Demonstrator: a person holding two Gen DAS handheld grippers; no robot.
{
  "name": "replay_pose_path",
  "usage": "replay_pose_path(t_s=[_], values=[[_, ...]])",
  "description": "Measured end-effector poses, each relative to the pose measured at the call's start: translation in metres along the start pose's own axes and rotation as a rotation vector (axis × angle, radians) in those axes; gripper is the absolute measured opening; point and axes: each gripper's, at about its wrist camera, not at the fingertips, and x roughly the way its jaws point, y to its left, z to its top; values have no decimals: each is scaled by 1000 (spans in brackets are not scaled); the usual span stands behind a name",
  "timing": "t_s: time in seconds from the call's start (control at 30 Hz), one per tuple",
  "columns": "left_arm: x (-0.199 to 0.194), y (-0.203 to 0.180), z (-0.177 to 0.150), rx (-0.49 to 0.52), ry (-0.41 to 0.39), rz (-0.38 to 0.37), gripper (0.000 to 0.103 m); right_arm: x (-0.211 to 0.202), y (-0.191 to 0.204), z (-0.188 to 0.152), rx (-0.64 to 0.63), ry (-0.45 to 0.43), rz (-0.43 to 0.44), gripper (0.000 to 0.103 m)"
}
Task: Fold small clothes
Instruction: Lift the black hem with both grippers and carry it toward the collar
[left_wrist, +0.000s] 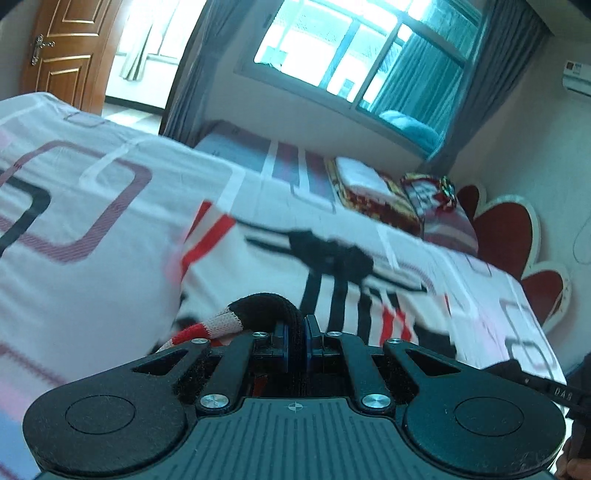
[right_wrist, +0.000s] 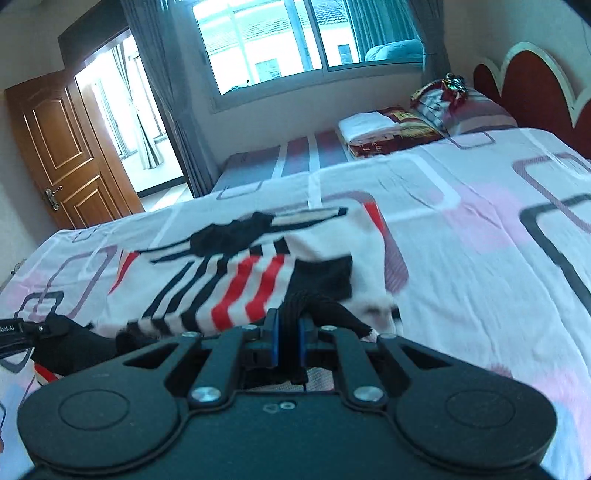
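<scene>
Both tools clamped: left tool (left_wrist: 295, 341) pinches the striped garment's (left_wrist: 325, 258) black edge, right tool (right_wrist: 289, 341) likewise, bed (right_wrist: 480, 236) stretching toward twelve o'clock.

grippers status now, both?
Left gripper: closed on the striped garment's black edge.
Right gripper: closed on the same garment's black edge.

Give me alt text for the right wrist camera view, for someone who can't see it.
The right claw is shut on the black edge of a white garment with red and black stripes, which lies spread over a patterned bedsheet. Beyond it are folded bedding, a red headboard, a window and an open wooden door.
</scene>
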Motion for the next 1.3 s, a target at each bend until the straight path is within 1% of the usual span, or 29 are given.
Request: replay_pose_path(t_s=[0.13,0.27,0.37,0.4,0.43,0.5,0.57,0.7,0.77,0.83,0.9,0.93,0.97,1.0,1.03,1.07,1.1,1.13,1.17,1.2,1.3], values=[[30,-7,21,-4,-28,12,8,25,-5,21,-2,-9,6,11],[66,-12,38,-19,-30,31,8,56,-11,41,0,-19,6,11],[97,-10,48,-52,-2,74,8,82,-18,58,11,-19,7,11],[109,-7,51,-68,27,90,8,91,-20,63,12,-11,5,11],[119,-3,54,-81,54,105,8,101,-24,67,25,0,8,11],[132,2,56,-103,65,143,8,122,-33,73,66,44,21,11],[146,5,61,-110,84,160,8,138,-39,74,92,68,21,11],[163,6,71,-106,87,183,8,161,-41,80,77,84,9,11],[176,10,75,-130,120,197,9,169,-46,82,91,95,15,11],[185,17,77,-176,156,202,9,182,-50,83,106,116,12,12],[185,23,79,-220,155,189,9,191,-57,82,162,135,35,19],[183,23,80,-227,136,189,9,192,-61,83,187,131,51,22],[179,22,83,-210,98,203,9,190,-64,84,201,120,61,23],[178,20,87,-184,69,219,9,188,-65,86,201,105,62,27],[178,20,90,-171,64,231,9,187,-65,88,189,91,54,37],[181,22,93,-172,76,231,9,187,-64,91,172,82,42,44],[181,23,94,-178,87,224,9,189,-64,94,161,84,35,54],[180,24,95,-170,87,225,9,190,-64,96,156,88,34,57],[177,22,95,-145,81,229,9,189,-64,98,152,86,35,57],[175,21,95,-112,79,232,9,187,-65,100,147,80,35,60],[163,14,92,-34,72,224,9,178,-63,103,95,60,15,61]])
